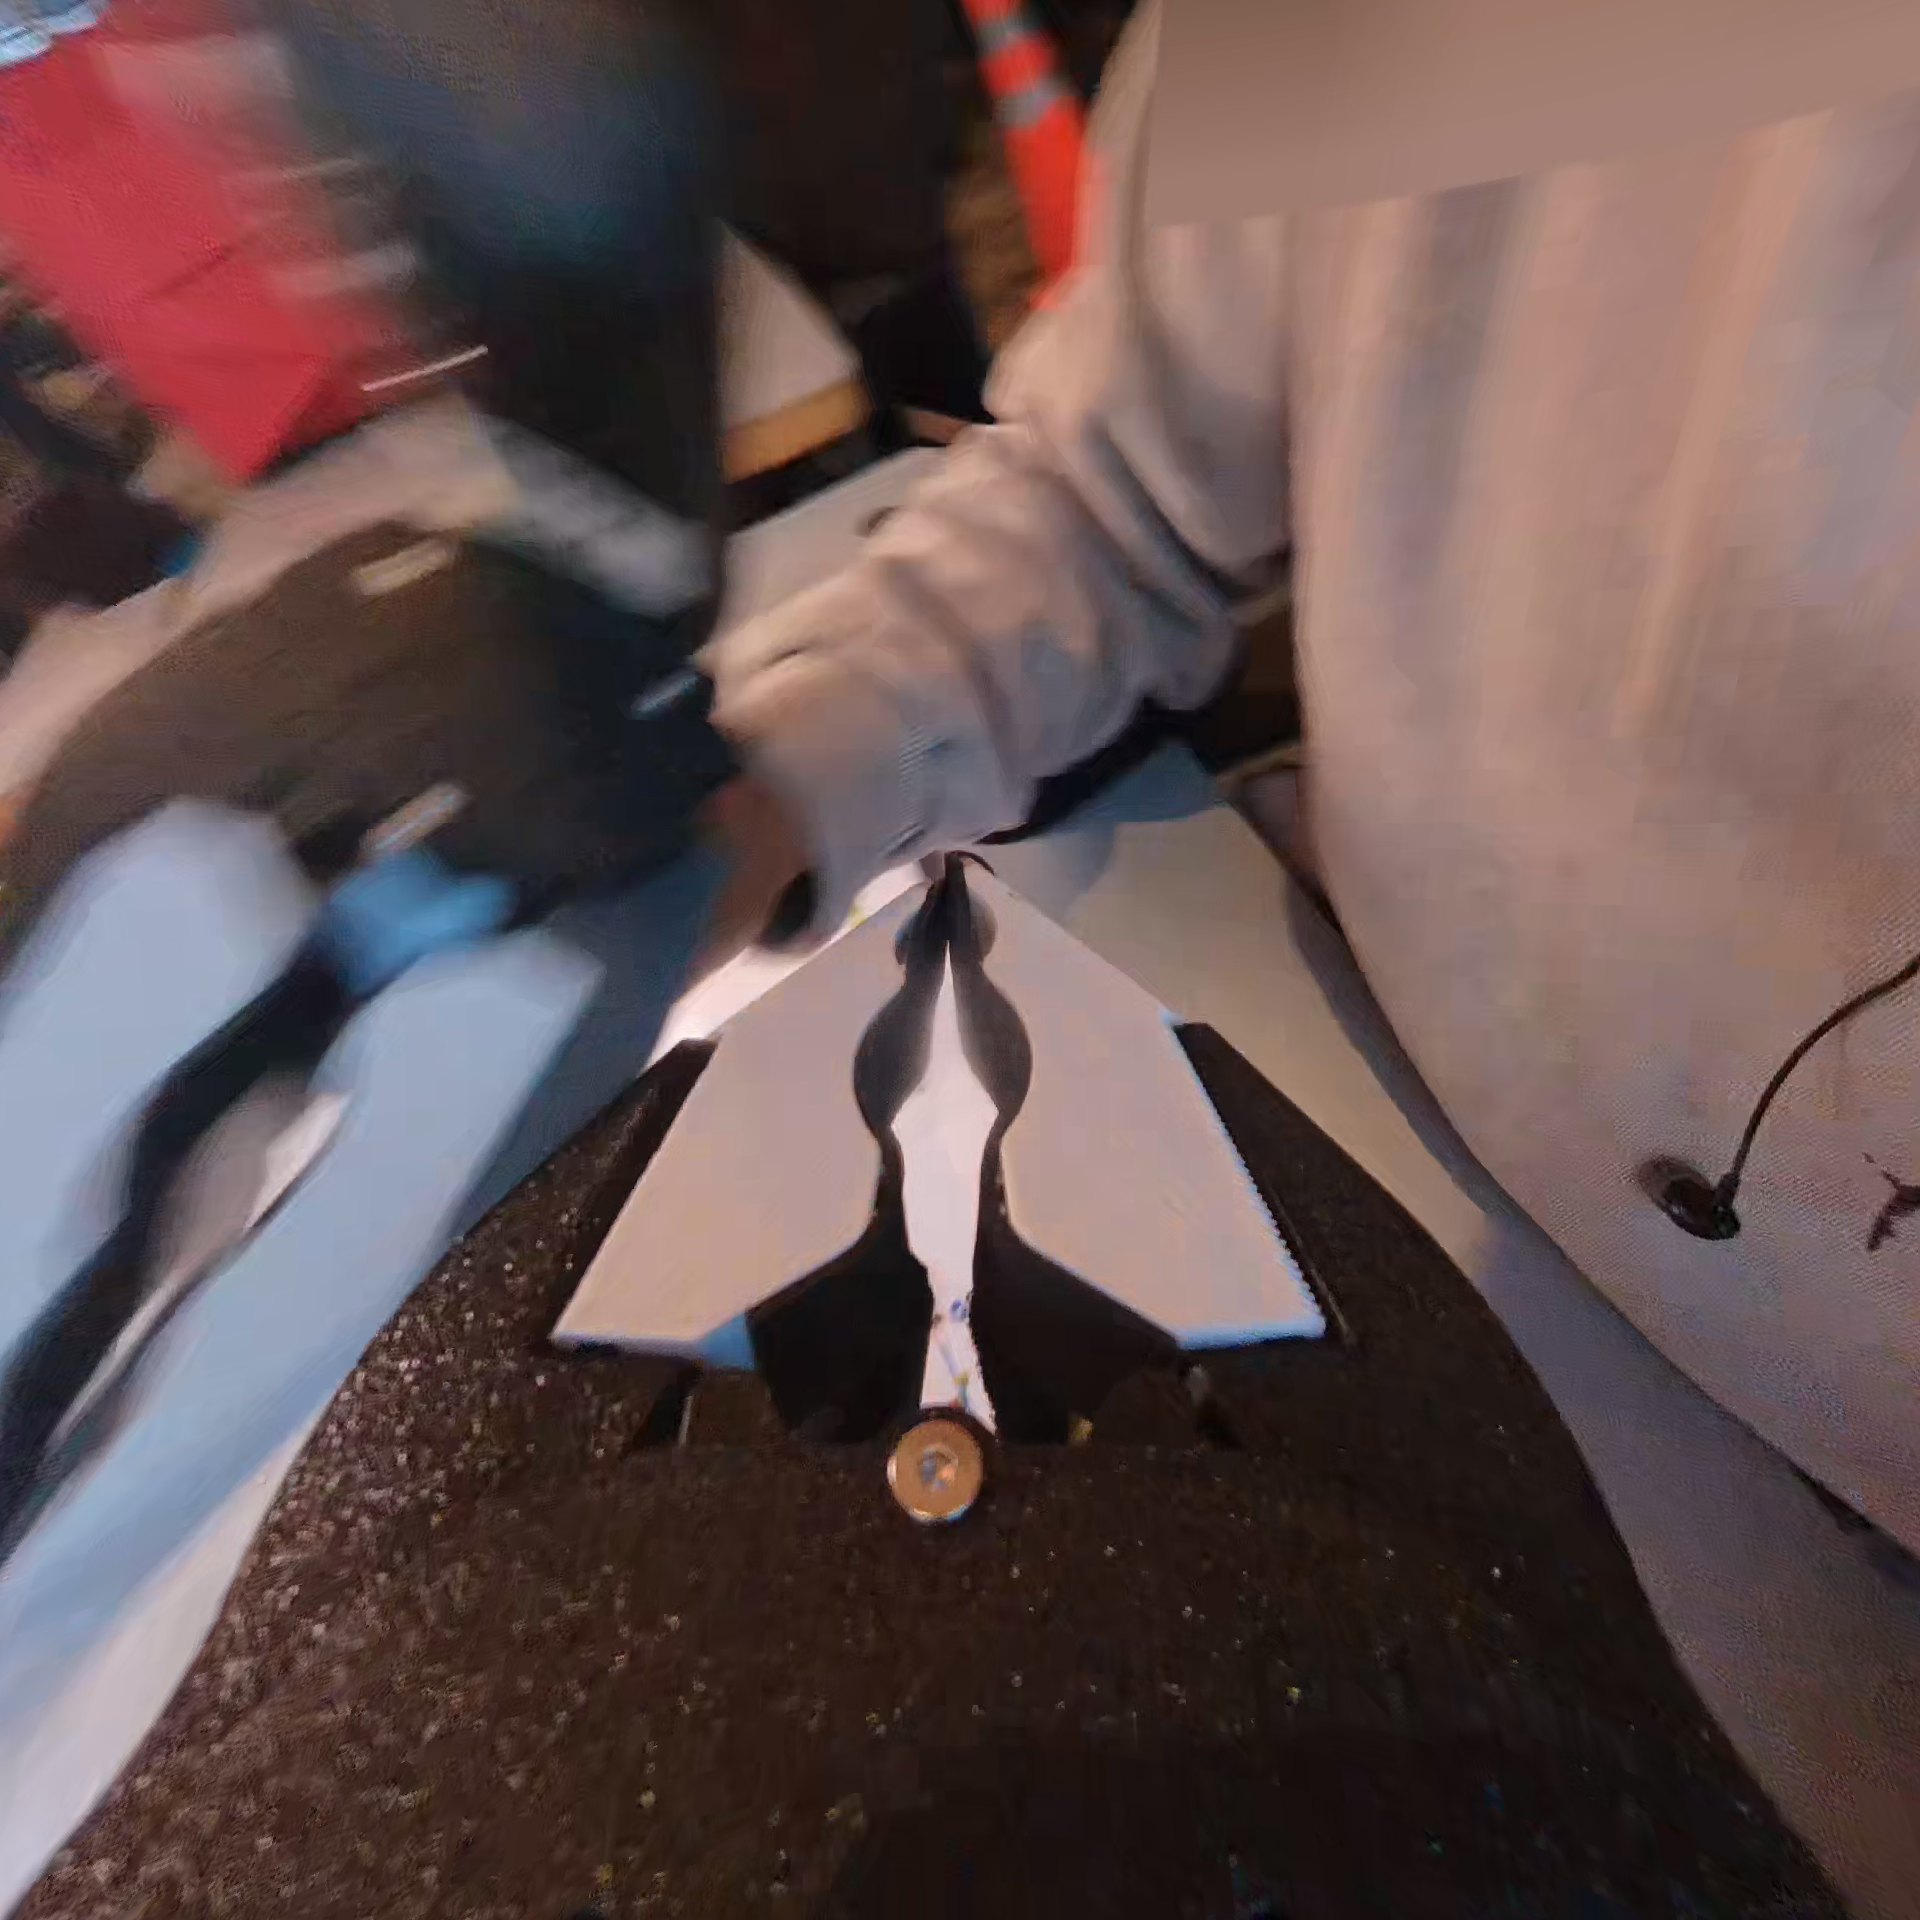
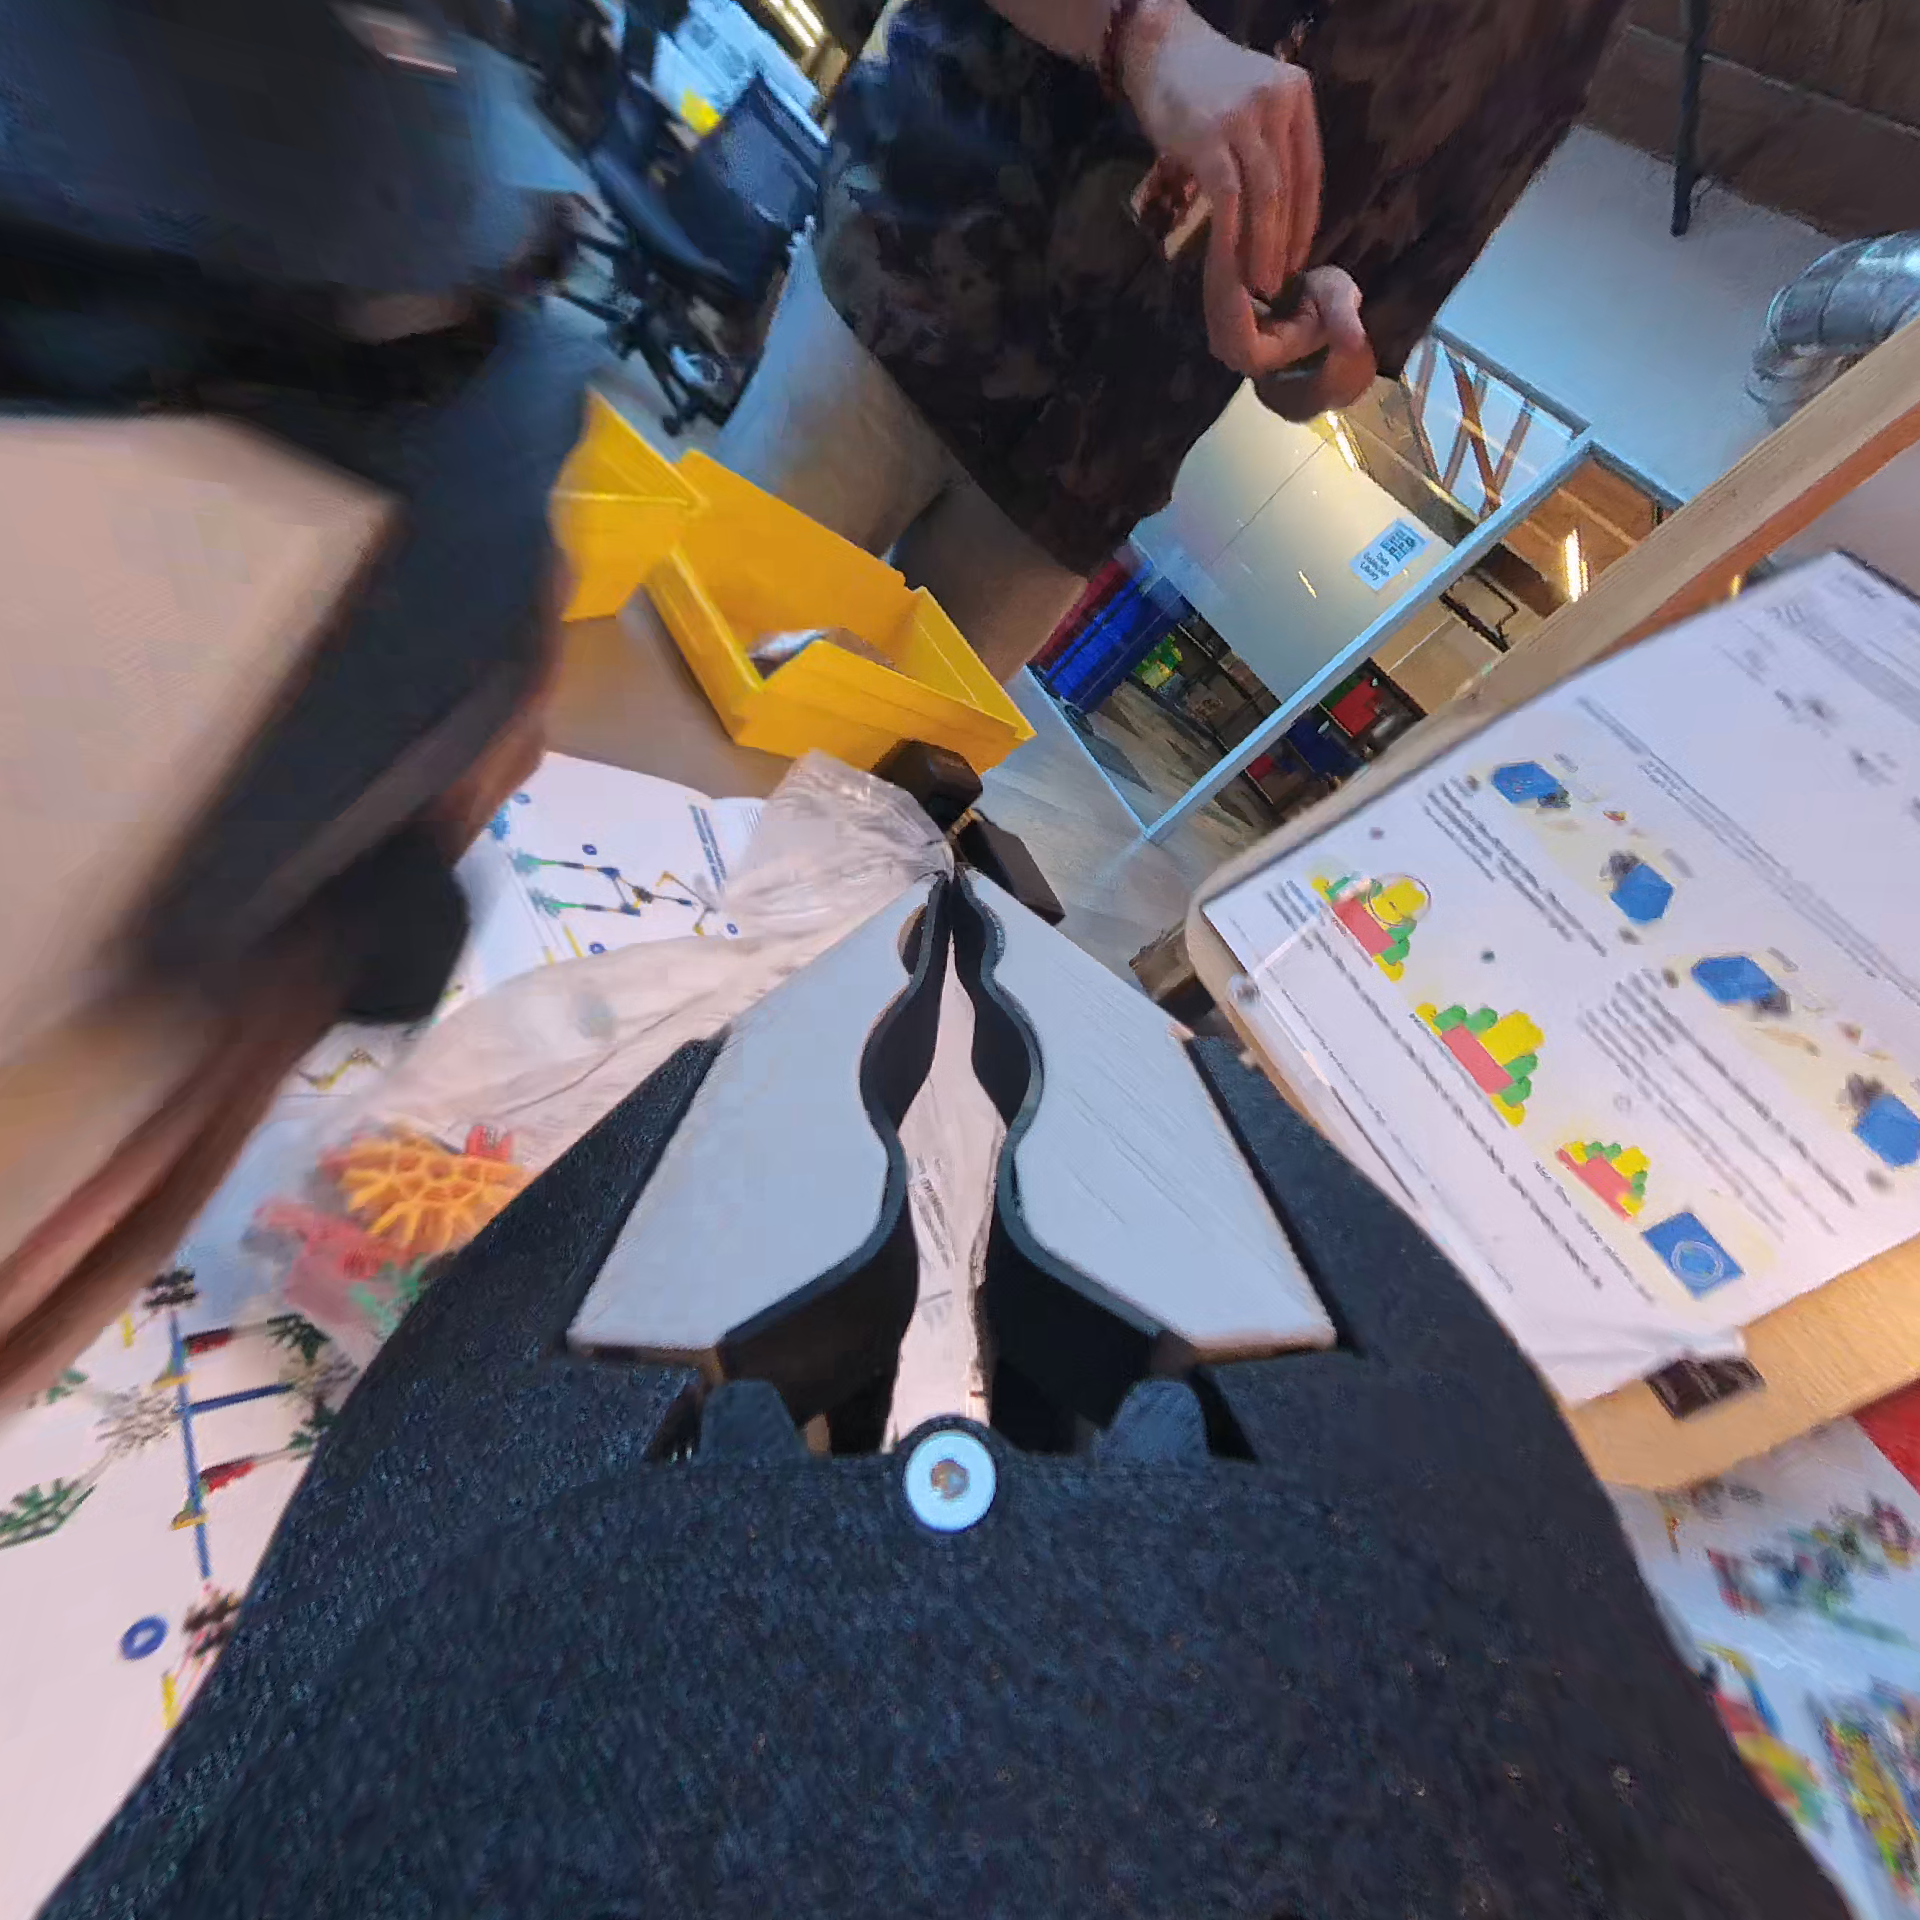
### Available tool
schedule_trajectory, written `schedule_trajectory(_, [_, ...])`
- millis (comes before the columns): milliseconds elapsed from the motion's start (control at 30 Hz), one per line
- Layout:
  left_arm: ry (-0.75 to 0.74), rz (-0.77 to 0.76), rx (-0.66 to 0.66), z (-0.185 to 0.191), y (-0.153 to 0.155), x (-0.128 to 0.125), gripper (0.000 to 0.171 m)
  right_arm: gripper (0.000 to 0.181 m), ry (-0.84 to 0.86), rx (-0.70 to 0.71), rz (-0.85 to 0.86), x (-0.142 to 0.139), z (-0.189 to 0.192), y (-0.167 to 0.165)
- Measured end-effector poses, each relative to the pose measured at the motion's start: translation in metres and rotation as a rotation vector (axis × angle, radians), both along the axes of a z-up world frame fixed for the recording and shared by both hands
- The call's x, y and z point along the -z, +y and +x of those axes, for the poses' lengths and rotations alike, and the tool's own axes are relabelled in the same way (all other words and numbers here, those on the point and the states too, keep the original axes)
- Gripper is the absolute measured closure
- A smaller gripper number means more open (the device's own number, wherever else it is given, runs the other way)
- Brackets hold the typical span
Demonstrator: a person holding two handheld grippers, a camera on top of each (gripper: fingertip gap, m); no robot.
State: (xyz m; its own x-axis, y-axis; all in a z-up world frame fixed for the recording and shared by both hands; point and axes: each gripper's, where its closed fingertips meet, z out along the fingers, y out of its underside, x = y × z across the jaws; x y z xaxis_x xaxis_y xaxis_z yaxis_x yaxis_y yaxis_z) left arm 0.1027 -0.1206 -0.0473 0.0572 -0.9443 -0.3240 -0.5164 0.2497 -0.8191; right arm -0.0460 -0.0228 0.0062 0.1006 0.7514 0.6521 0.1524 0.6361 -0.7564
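My left gripper (image 1: 951, 873) is shut, its tips meeting just below a person's grey sleeve and gloved hand (image 1: 935, 665); nothing shows between the tips. A white sheet (image 1: 1174, 894) lies under it. My right gripper (image 2: 948, 883) is shut on a clear plastic bag (image 2: 623, 1029) that runs between its fingers and out to the left. The bag holds orange (image 2: 426, 1184) and red toy construction pieces and rests on a printed instruction sheet (image 2: 613, 852). A blurred tan and black shape (image 2: 239, 675) fills the left of the right wrist view, close to the bag.
A yellow bin (image 2: 821, 644) stands beyond the bag. A wooden board with a picture sheet (image 2: 1662, 987) is at the right. A person's hands (image 2: 1257, 239) are across the table. A grey sweatshirt (image 1: 1558, 727) with a black cable (image 1: 1756, 1101) fills the right of the left wrist view.
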Motion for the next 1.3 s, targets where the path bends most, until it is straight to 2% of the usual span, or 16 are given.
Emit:
schedule_trajectory(33, [0.154, 0.113, -0.009, 0.014, 0.000, 0.021, 0.171, 0.181, -0.003, -0.025, 0.018, -0.001, -0.008, -0.006])
schedule_trajectory(67, [0.151, 0.174, -0.045, 0.013, 0.004, 0.013, 0.171, 0.181, 0.011, -0.062, -0.032, -0.005, -0.006, -0.009])
schedule_trajectory(167, [-0.069, 0.133, -0.264, -0.048, 0.027, -0.054, 0.171, 0.181, 0.047, -0.023, -0.157, -0.009, 0.024, 0.026])
schedule_trajectory(267, [-0.244, 0.201, -0.521, -0.100, 0.062, -0.089, 0.171, 0.181, 0.061, -0.013, -0.202, -0.022, 0.034, 0.037])
schedule_trajectory(400, [-0.312, 0.083, -0.630, -0.109, 0.088, -0.075, 0.130, 0.181, 0.058, 0.015, -0.283, -0.037, 0.037, 0.043])
schedule_trajectory(500, [-0.277, 0.115, -0.677, -0.093, 0.106, -0.060, 0.107, 0.181, 0.044, 0.005, -0.320, -0.040, 0.038, 0.036])
schedule_trajectory(567, [-0.215, 0.235, -0.748, -0.095, 0.121, -0.052, 0.118, 0.181, 0.056, -0.019, -0.351, -0.047, 0.040, 0.031])
schedule_trajectory(600, [-0.207, 0.292, -0.774, -0.101, 0.124, -0.052, 0.145, 0.181, 0.056, -0.036, -0.363, -0.050, 0.043, 0.030])
schedule_trajectory(633, [-0.221, 0.295, -0.766, -0.104, 0.124, -0.054, 0.168, 0.181, 0.056, -0.058, -0.388, -0.052, 0.046, 0.029])
schedule_trajectory(800, [-0.421, 0.001, -0.576, -0.099, 0.100, -0.068, 0.171, 0.181, -0.037, -0.327, -0.585, -0.054, 0.062, 0.012])
schedule_trajectory(900, [-0.432, -0.100, -0.492, -0.093, 0.084, -0.073, 0.171, 0.179, -0.088, -0.360, -0.496, -0.051, 0.072, 0.007])
schedule_trajectory(1000, [-0.380, -0.145, -0.469, -0.088, 0.070, -0.073, 0.171, 0.150, -0.142, -0.373, -0.321, -0.049, 0.076, -0.015])
schedule_trajectory(1067, [-0.306, -0.157, -0.460, -0.082, 0.057, -0.066, 0.171, 0.145, -0.171, -0.360, -0.166, -0.043, 0.071, -0.031])
schedule_trajectory(1133, [-0.231, -0.156, -0.468, -0.078, 0.046, -0.057, 0.171, 0.158, -0.225, -0.379, -0.074, -0.034, 0.068, -0.050])
schedule_trajectory(1167, [-0.212, -0.159, -0.471, -0.077, 0.040, -0.054, 0.171, 0.181, -0.243, -0.392, -0.050, -0.032, 0.068, -0.058])
schedule_trajectory(1300, [-0.269, -0.206, -0.444, -0.070, 0.010, -0.054, 0.171, 0.181, -0.278, -0.469, -0.157, -0.033, 0.073, -0.083])
